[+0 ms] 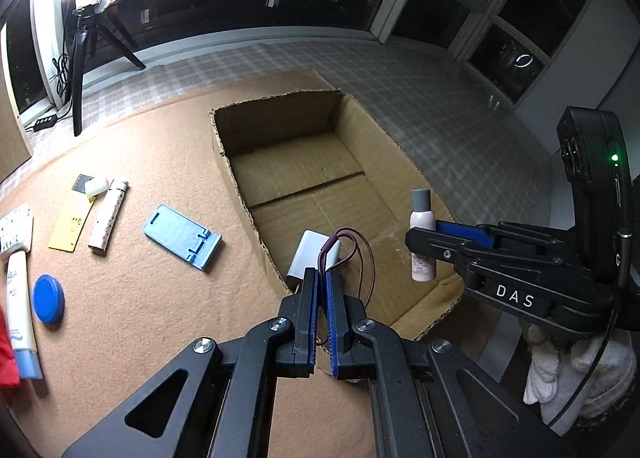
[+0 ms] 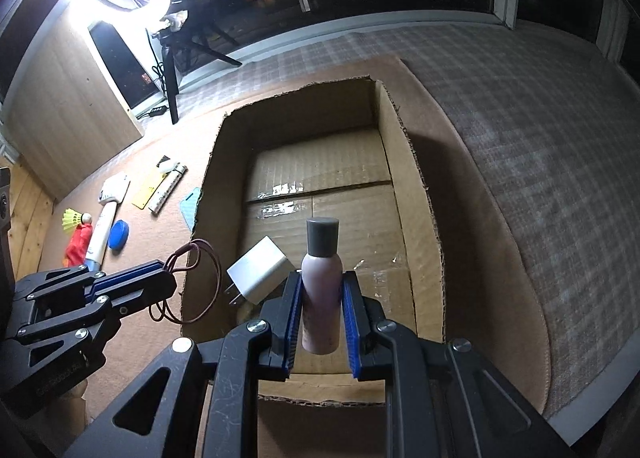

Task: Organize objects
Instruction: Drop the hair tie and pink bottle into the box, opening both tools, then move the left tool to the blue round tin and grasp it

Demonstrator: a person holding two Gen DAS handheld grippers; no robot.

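My left gripper is shut on a thin maroon hair band, whose loops hang over the near left edge of an open cardboard box. In the right wrist view the left gripper and the band hover at that same box wall. My right gripper is shut on an upright pink bottle with a grey cap, held above the box's near end. The left wrist view shows this gripper and bottle from the side. A white charger plug lies inside the box.
Left of the box on the tan mat lie a blue phone stand, a patterned tube, a yellow card, a blue round lid and a sunscreen tube. A shuttlecock lies further left. A ring-light tripod stands at the back.
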